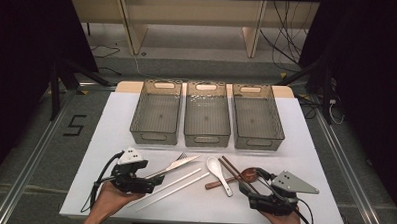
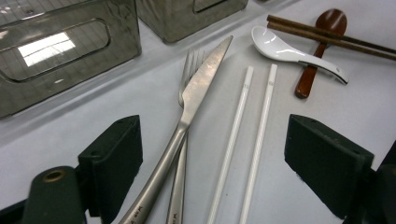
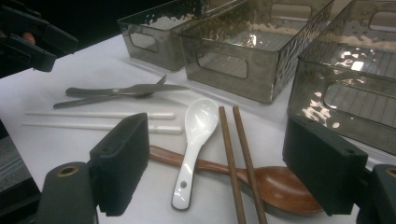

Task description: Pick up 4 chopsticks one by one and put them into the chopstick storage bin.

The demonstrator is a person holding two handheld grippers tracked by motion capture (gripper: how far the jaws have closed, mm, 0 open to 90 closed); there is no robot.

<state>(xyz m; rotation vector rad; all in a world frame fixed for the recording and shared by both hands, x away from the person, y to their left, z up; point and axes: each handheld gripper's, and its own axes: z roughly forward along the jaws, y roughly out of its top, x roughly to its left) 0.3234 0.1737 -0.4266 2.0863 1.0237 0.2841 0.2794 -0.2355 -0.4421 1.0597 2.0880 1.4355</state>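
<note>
**Both grippers open and empty over the cutlery**

Your left gripper [image 1: 151, 179] rests at the near left of the white table [image 1: 110, 139], its jaws spread wide with nothing gripped. Seen in the left gripper view, the handles of the steel knife [image 2: 187, 112] and the fork [image 2: 180, 186] run up between the jaws, and neither pad touches them. The knife lies across the fork, its blade over the tines. Just beside them lie the two white chopsticks [image 2: 243, 140], side by side and nearly parallel, also within the gap between the jaws and untouched.

Your right gripper [image 1: 251, 186] sits at the near right, jaws likewise as wide as they go and holding nothing. In the right gripper view, the white ceramic spoon [image 3: 194, 140] lies ahead between the jaws, its handle resting across the handle of the brown wooden spoon [image 3: 280, 186]. The two brown chopsticks [image 3: 236, 158] lie side by side over the wooden spoon, just beside the white spoon's bowl. No pad touches any of these.

Beyond the cutlery, three smoky transparent bins stand in a row at the far side of the table: the left bin [image 1: 156, 113], the middle bin [image 1: 207, 115] and the right bin [image 1: 257, 116], touching or nearly so.
</note>
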